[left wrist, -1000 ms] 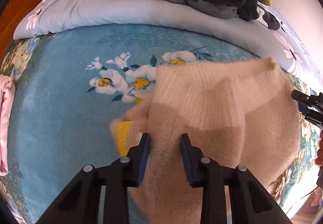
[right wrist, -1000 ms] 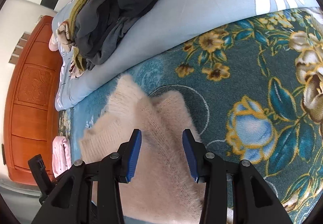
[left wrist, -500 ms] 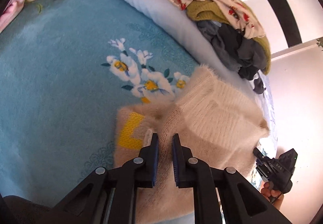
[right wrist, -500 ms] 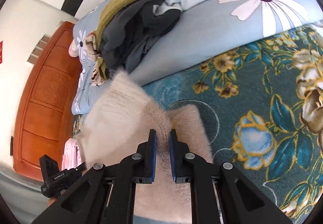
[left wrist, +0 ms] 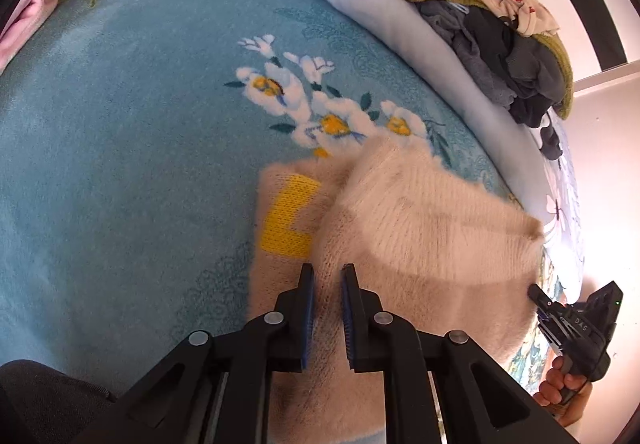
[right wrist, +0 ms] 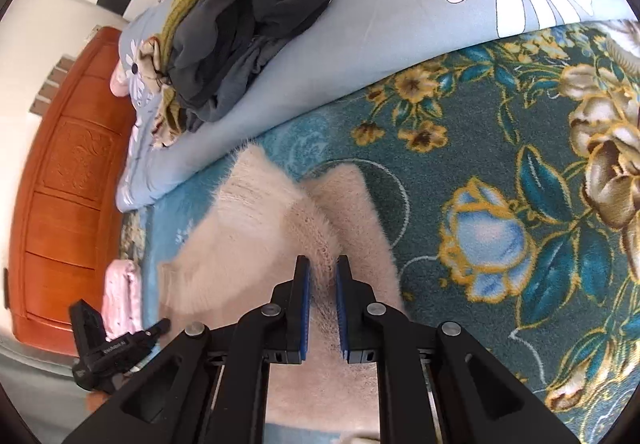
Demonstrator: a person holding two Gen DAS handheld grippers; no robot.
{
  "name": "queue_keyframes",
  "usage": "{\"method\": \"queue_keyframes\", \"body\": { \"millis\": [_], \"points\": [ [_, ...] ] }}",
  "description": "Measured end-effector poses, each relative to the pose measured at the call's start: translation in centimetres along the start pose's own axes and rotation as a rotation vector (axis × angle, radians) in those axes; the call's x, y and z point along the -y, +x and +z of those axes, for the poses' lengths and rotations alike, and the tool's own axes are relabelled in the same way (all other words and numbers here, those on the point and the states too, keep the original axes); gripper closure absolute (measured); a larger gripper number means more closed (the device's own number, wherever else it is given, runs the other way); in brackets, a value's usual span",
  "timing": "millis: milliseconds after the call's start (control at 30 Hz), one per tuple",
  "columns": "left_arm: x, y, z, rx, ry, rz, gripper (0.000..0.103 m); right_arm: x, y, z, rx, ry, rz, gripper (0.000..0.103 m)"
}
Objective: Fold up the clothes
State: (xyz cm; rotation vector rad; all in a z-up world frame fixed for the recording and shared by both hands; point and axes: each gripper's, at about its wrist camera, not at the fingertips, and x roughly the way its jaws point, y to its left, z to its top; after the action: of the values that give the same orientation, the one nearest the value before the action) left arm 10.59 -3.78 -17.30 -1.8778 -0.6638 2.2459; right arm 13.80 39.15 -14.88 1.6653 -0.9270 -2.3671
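cream sweater (left wrist: 420,228) (fuzzy) half folded on the blue blanket (left wrist: 120,164), left gripper (left wrist: 327,276) and right gripper (right wrist: 322,268) each pinching its fabric.

Setting: a home bedroom; you are working on the bed. Evidence: plush blue floral blanket (left wrist: 120,172) as the work surface, its pattern darker teal with gold blooms on one side; pale blue flower-print duvet (right wrist: 400,44) bunched along its far edge; heap of unfolded clothes (left wrist: 500,28) on the duvet (olive knit, grey and dark garments, red-print fabric); carved reddish wooden headboard (right wrist: 68,180); pink folded cloth (right wrist: 120,296) near it; white walls.
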Motion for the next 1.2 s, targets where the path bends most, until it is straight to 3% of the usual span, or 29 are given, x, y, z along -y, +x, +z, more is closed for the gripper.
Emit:
{"method": "queue_keyframes", "body": {
  "millis": [300,433,467,567,633,933,1000,1200],
  "points": [
    [4.4,-1.7,-1.6,0.120,0.236,0.185,0.080,0.2,0.4,-0.2,0.005,0.000,-0.031,0.090],
    [5.3,-2.5,-1.9,0.153,0.297,0.216,0.060,0.0,-0.5,-0.7,0.031,-0.005,-0.021,0.086],
    [5.4,-2.6,-2.0,0.155,0.306,0.222,0.056,-0.1,-0.7,-0.8,0.034,-0.011,-0.025,0.083],
    [5.5,-2.6,-2.0,0.160,0.318,0.231,0.045,0.1,-0.7,-1.4,0.025,-0.010,-0.022,0.060],
    [5.4,-2.5,-1.9,0.159,0.313,0.233,0.042,0.5,-0.6,-1.7,0.020,0.005,-0.020,0.051],
    [4.5,-1.8,-1.6,0.134,0.263,0.241,0.027,1.3,0.7,-2.5,-0.019,0.020,-0.016,0.037],
    [3.3,-1.2,-1.2,0.103,0.201,0.239,0.027,1.4,1.2,-2.5,-0.030,0.015,-0.004,0.037],
    [-0.5,1.7,-0.5,-0.031,-0.013,0.078,0.025,2.3,2.7,-2.5,-0.030,0.028,0.030,0.033]
  ]
}}
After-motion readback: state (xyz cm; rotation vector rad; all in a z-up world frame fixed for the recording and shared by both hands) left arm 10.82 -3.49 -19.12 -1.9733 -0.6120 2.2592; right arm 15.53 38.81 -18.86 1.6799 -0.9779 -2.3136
